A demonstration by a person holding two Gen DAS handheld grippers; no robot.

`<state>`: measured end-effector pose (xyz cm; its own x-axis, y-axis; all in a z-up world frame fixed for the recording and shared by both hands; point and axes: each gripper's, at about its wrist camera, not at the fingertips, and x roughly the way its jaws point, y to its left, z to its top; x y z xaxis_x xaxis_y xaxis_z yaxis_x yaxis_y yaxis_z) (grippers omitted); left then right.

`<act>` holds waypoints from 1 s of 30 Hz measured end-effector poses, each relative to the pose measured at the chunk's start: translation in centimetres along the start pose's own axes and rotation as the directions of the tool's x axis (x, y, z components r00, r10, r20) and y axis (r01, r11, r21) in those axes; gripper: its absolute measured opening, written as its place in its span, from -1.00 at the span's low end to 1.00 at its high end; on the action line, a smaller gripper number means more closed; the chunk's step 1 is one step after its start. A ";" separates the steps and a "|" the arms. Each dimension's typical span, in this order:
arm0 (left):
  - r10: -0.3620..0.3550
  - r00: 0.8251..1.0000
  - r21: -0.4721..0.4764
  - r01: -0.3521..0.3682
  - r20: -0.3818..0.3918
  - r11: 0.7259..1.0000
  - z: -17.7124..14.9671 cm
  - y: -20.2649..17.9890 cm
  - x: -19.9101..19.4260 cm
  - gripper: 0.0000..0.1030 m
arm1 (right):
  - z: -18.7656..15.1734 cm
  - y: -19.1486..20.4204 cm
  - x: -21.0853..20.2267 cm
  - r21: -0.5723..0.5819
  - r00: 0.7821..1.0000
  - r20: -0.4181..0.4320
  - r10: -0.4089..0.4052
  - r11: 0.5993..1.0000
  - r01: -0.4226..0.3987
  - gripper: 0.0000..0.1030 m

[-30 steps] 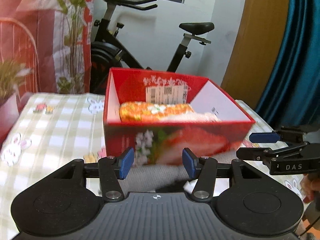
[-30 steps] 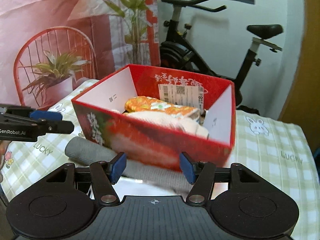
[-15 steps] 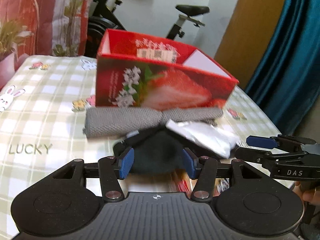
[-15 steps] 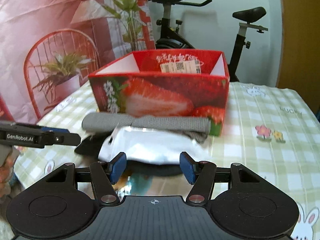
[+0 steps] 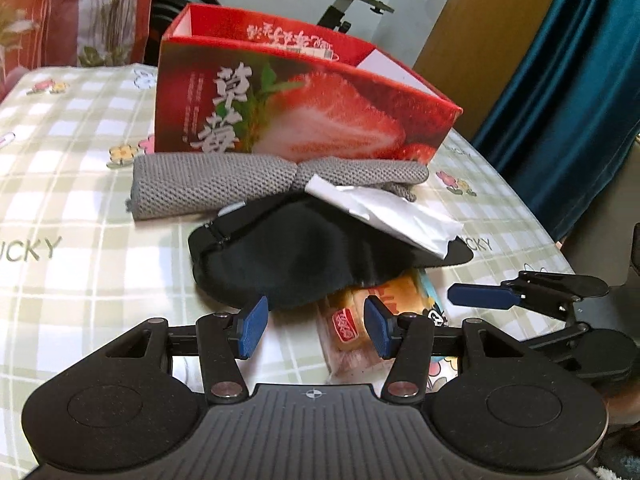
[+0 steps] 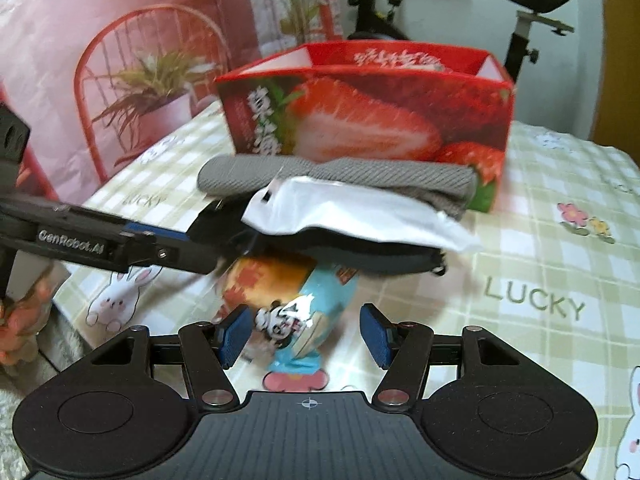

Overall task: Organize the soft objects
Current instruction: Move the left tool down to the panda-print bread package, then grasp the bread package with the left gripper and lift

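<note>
The bread packet (image 6: 292, 300), the blue-and-orange wrapped snack at the near end of our little pile, looks like the one we're lining up on. It sits on the checked tablecloth (image 6: 540, 264) right in front of the right gripper (image 6: 302, 336), its near tail poking in between the blue pads while the far end is tucked under the black eye mask (image 5: 296, 256). Long axis runs roughly away from us, leaning a bit to the left in the right wrist view, so the pads straddle it across the narrow way, which is what we'd want. The right jaws have just been opening a touch and stand spread, with the packet between them but not pinched. The left gripper (image 5: 316, 326) is also spread and holding nothing; from its side the packet shows just ahead and right of centre, near its right pad, so we'd guess the right hand has the better line. On top of the mask lies a white crinkly pouch (image 6: 352, 212), behind that a rolled grey towel (image 5: 256, 184) against the red strawberry box (image 5: 296, 116). Pulling the packet out may drag the mask along.
</note>
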<state>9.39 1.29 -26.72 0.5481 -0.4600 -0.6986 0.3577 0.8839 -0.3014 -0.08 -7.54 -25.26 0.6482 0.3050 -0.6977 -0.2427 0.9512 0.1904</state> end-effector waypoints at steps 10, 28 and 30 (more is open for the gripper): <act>-0.046 0.999 -0.004 0.046 -0.020 0.999 -0.5 -0.2 0.7 0.07 | 0.3 0.7 1.9 -0.083 1.000 -0.028 0.007 0.997 -0.009 0.30; -0.134 0.991 -0.139 0.134 0.009 0.981 0.6 1.7 3.3 -0.06 | 1.1 1.8 3.9 -0.170 0.997 -0.004 0.080 0.982 -0.080 0.33; -0.150 0.989 -0.137 0.150 0.013 0.979 0.4 1.7 3.2 -0.12 | 1.2 1.9 4.0 -0.174 0.997 -0.002 0.083 0.981 -0.083 0.33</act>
<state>12.04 1.32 -29.23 0.4983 -0.5882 -0.6369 0.3285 0.8080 -0.4891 2.86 -4.47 -26.85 0.6241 0.3832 -0.6809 -0.4173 0.9002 0.1242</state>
